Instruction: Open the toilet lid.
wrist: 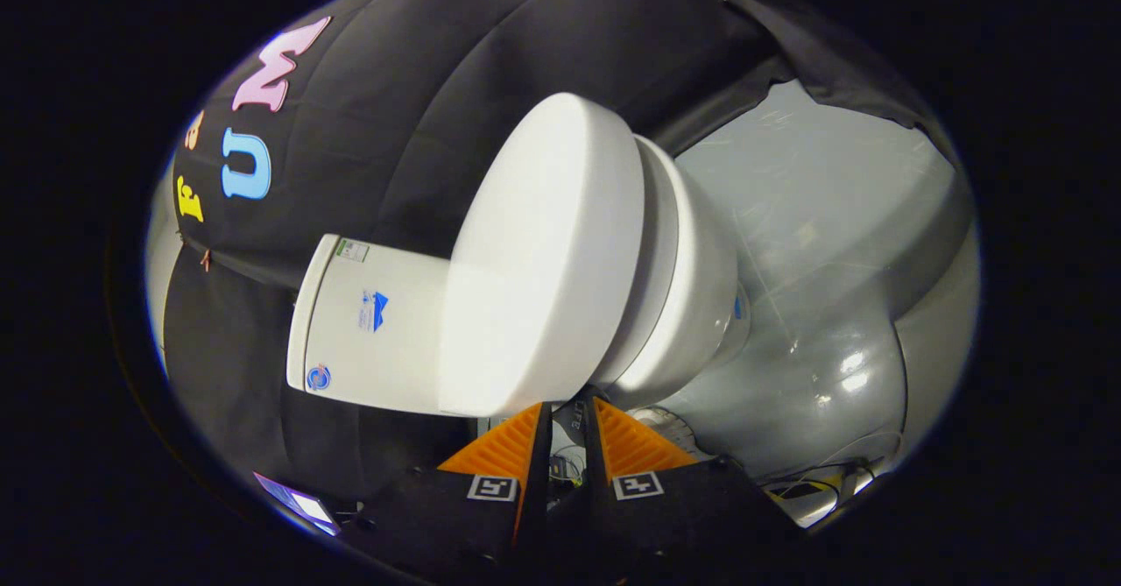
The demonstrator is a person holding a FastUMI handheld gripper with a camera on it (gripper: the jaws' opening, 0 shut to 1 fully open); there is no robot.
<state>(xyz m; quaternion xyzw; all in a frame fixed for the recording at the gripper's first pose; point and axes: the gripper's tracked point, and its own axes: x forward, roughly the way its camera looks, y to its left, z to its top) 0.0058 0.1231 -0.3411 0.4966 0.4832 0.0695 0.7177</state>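
Observation:
The white toilet looks turned on its side in the gripper view. Its lid (543, 262) lies closed on the seat (661, 244) and bowl (701, 297), and the tank (377, 323) sits on the far side of the lid from the bowl. My gripper (571, 404) is right at the lid's side rim, with its fingertips (541, 413) just short of the edge where the lid meets the seat. The fingers stand a narrow gap apart, with nothing between them. Whether they touch the rim is unclear.
The grey glossy floor (823, 244) spreads beyond the bowl. The black cloth wall (420, 87) hangs behind the tank. Cables (841, 472) lie on the floor beside the fingers, and a lit screen (298, 503) shows on the other side.

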